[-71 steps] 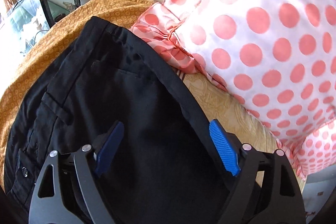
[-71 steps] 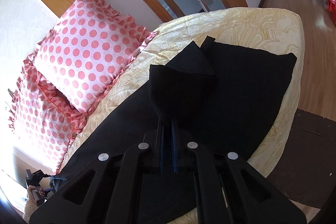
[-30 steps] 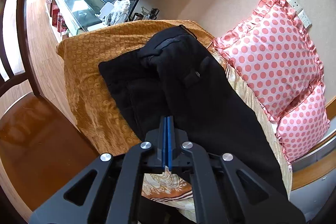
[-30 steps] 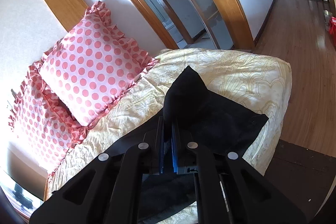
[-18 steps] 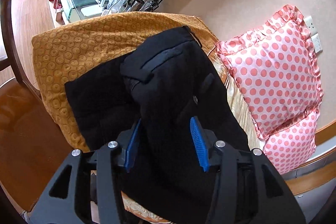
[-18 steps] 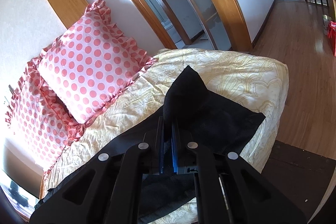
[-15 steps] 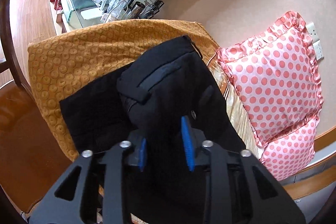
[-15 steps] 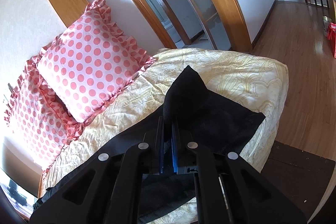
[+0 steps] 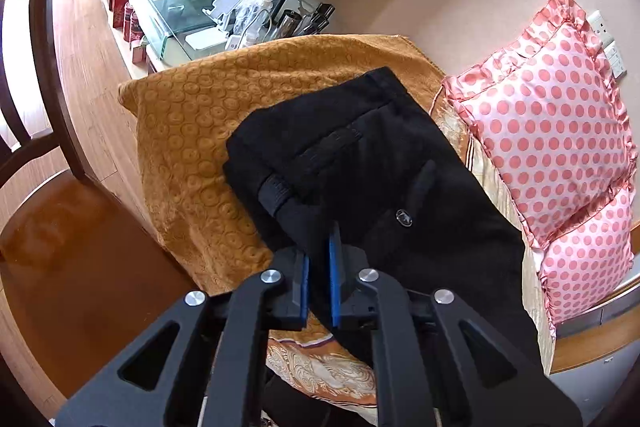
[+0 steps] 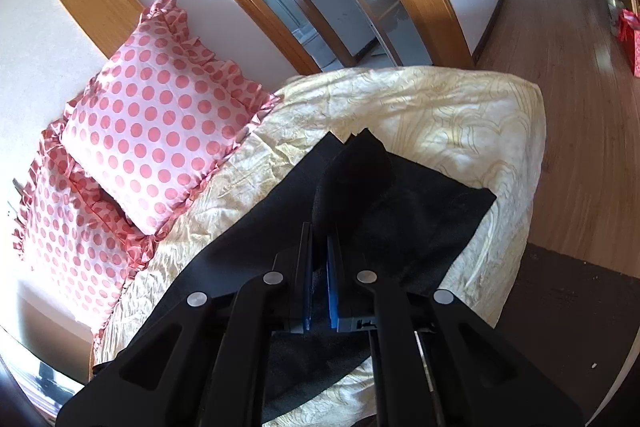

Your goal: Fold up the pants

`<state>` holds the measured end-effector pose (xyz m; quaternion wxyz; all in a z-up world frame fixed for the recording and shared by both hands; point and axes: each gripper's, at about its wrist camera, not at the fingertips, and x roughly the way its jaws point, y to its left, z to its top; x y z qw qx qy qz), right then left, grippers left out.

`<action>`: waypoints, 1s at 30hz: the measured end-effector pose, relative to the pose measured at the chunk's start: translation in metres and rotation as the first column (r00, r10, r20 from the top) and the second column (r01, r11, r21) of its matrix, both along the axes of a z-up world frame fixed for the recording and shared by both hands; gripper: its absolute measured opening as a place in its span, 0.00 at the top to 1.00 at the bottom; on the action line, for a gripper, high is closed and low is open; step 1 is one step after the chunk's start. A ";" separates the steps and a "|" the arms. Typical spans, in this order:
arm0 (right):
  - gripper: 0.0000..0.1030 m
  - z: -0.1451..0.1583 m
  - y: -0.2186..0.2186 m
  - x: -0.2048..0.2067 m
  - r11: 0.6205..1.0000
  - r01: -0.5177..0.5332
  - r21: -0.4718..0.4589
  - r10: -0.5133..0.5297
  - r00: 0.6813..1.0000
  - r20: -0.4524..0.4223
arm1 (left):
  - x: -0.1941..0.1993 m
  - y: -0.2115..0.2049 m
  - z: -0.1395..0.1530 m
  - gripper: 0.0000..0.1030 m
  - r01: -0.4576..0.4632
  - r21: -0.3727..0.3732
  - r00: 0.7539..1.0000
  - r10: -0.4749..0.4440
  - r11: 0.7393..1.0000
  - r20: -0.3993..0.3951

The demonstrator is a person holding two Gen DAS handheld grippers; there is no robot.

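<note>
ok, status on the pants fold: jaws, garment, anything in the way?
Left gripper jaws shut on black pants near waist end. Right gripper jaws shut on leg end, fabric bunched up. Polka-dot pillows beside pants, not blocking.

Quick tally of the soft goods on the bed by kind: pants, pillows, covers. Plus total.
Black pants: 1
Pink polka-dot pillows: 2
Orange circle-pattern cover: 1
Cream patterned cover: 1
Total: 5
Left tongs and right tongs are each shut on the pants.
</note>
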<state>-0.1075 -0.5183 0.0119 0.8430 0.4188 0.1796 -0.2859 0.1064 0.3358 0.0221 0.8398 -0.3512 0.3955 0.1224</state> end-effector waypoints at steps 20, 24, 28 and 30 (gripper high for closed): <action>0.55 -0.030 -0.025 -0.009 0.956 0.016 0.292 -0.026 0.999 0.030 | 0.011 -0.162 0.048 0.29 0.455 0.217 0.873 -0.481 0.864 0.084; 0.94 -0.029 -0.039 0.009 0.978 0.003 0.209 -0.001 1.000 -0.014 | 0.028 -0.203 0.018 0.29 0.583 0.150 0.805 -0.593 0.799 0.029; 0.96 0.027 -0.038 0.006 0.995 -0.082 -0.056 0.088 0.989 0.115 | 0.034 -0.232 0.006 0.26 0.640 0.174 0.761 -0.649 0.748 -0.010; 0.96 0.042 -0.034 -0.009 0.985 -0.043 -0.164 0.065 0.989 0.130 | 0.030 -0.238 0.005 0.26 0.663 0.189 0.739 -0.674 0.724 -0.012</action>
